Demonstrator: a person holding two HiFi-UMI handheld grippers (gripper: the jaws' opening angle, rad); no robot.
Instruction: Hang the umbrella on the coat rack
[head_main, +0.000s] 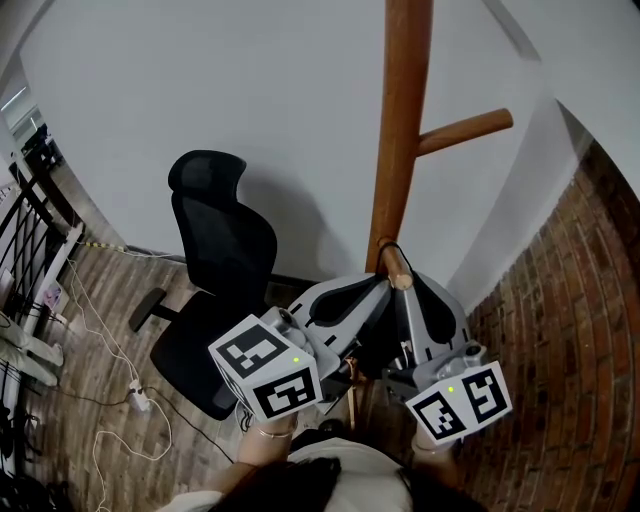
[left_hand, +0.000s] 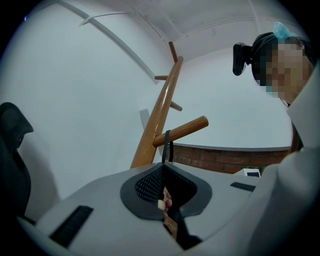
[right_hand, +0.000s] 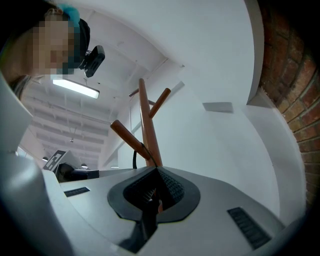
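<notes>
— Where is the umbrella (head_main: 375, 345) hanging?
— Mid-frame, its strap (left_hand: 167, 145) looping over 1 low peg (head_main: 394, 262) of the coat rack (head_main: 400, 120); the left gripper (left_hand: 162, 168) and right gripper (right_hand: 157, 171) are both pinching the umbrella.
— Room?
— 1 chair (head_main: 215, 250) is crowding lower left, the brick wall (head_main: 560, 330) closing right.

We see the wooden coat rack (head_main: 400, 130) standing upright, its round pole running toward 12 o'clock in the head view. An upper peg (head_main: 465, 130) angles out toward 2 o'clock, and a lower peg (head_main: 397, 265) juts toward 6 o'clock. The dark umbrella strap (left_hand: 167, 142) is looped over the lower peg and runs taut below it. The rest of the umbrella is hidden from us.
</notes>
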